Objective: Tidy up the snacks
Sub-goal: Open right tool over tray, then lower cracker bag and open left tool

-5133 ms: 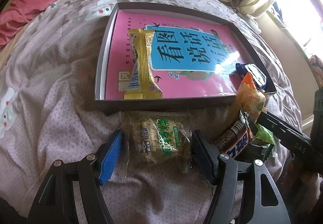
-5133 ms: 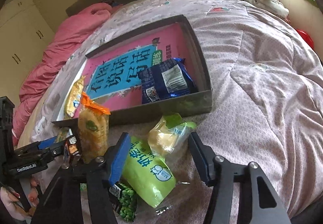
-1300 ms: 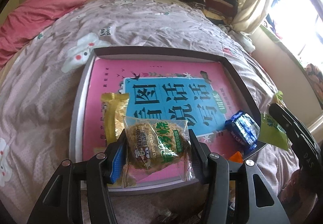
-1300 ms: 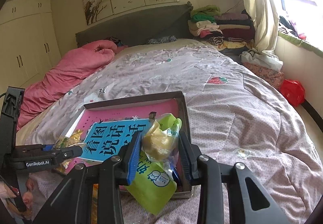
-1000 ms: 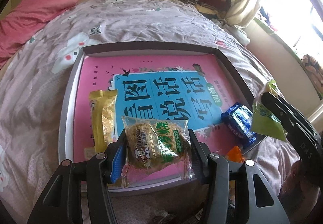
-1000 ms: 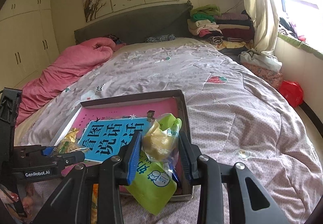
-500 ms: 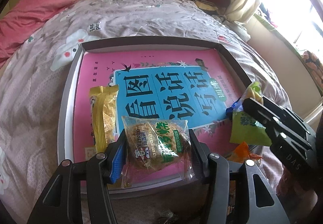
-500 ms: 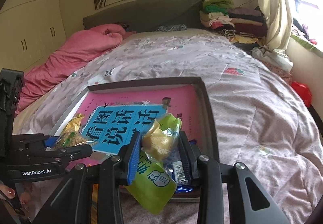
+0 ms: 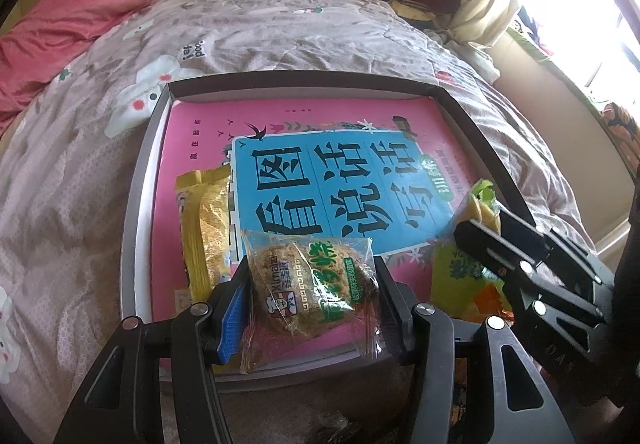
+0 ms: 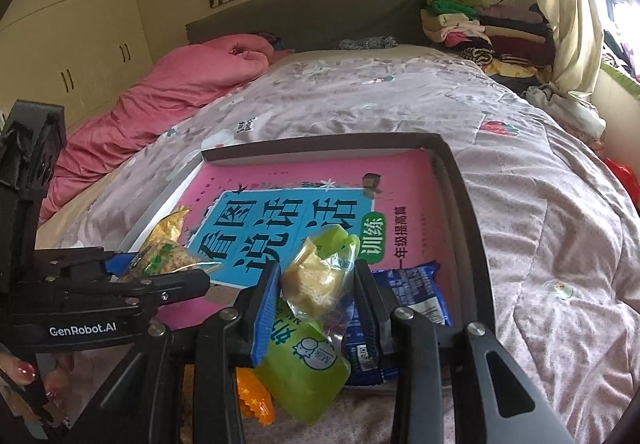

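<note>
Snacks: clear-wrapped brown pastry packet (image 9: 316,284) clamped in left hand-held gripper (image 9: 314,308) over shallow grey box (image 9: 138,203) | lime-green milk-candy pouch (image 10: 310,328) pinched by right hand-held gripper (image 10: 316,304), newly swung in above the box's near corner; both drops look imminent | floral-quilted bed (image 10: 540,203), bedroom.

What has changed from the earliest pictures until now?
The left tool took the clear cake pack off the quilt and carried it over the tray. The right tool took the green milk snack bag and brought it above the blue packet. The yellow bar, the blue packet and the pink book stayed in the tray.
</note>
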Available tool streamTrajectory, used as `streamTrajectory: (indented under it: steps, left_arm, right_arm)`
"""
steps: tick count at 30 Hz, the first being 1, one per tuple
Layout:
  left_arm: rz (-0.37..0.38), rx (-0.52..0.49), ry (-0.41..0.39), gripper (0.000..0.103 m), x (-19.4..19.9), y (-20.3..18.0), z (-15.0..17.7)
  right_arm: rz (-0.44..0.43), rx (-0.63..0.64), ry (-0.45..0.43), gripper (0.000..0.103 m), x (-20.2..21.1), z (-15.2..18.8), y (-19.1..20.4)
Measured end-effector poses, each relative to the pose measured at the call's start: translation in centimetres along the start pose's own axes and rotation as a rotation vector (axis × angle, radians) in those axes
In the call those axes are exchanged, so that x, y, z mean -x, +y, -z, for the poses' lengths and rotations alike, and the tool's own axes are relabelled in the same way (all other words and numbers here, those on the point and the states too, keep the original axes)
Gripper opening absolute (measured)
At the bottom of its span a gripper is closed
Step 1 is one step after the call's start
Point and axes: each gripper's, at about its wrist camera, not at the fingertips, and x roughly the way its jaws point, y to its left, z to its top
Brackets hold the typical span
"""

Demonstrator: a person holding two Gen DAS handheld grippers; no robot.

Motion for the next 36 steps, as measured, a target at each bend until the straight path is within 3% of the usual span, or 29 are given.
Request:
streamTrajectory:
  steps: [6, 15, 20, 36]
  left_arm:
    - [-0.006, 0.006, -0.003, 0.057, 0.0, 0.3, -0.1]
    - [-0.013, 0.011, 0.0, 0.057, -0.1, 0.6, 0.0]
    - [-0.009, 0.017, 0.002, 0.057, -0.2, 0.7, 0.0]
    - [-0.014, 0.024, 0.011, 0.059, -0.5, 0.8, -0.1]
  right_arm:
    - [-0.016, 0.004, 0.008, 0.038, -0.2, 0.2, 0.4]
    - [0.044, 0.061, 0.001, 0.039, -0.2, 0.4, 1.1]
    - [0.052, 0.066, -0.005, 0.046, 0.1, 0.3, 1.1]
    - [0.048, 0.055, -0.038, 0.051, 1.5, 0.1, 0.8]
